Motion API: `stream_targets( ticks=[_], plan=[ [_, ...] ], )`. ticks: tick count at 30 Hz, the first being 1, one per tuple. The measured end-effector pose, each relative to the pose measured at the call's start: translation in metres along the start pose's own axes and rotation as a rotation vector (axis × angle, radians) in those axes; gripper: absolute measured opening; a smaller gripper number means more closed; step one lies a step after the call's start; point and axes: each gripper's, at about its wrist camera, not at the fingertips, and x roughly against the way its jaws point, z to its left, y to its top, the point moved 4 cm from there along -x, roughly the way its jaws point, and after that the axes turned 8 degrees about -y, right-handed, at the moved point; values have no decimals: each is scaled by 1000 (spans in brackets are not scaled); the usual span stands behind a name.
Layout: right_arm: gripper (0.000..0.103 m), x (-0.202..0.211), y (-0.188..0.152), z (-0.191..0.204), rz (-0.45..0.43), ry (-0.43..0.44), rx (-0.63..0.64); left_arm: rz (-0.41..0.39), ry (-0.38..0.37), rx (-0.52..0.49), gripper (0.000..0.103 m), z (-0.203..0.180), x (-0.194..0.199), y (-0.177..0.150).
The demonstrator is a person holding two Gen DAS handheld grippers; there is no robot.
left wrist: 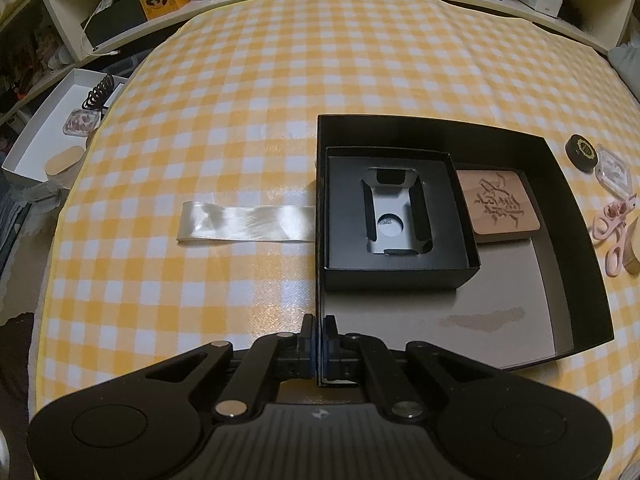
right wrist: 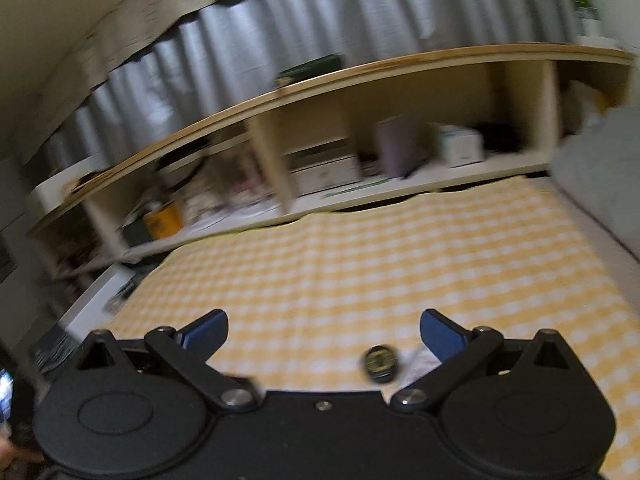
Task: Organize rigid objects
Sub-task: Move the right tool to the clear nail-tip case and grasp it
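Left claw clenched on one big black box's wall, right claw released and empty.

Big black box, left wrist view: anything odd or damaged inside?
Yes. The big black box has a pale, irregular smudge on its grey floor near the front, like a scuff or stain. The smaller black box and wooden plaque inside look intact.
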Motion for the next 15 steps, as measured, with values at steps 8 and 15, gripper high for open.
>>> stream_targets(
  ticks=[8, 15],
  plan=[
    [103, -61, -17, -59, 35, -192, 23, 2, 7, -6, 4, -1, 1, 0],
    [103, -116, -48, -69, 218, -235, -28, 6, 9, -6, 4, -2, 0, 1]
  ],
)
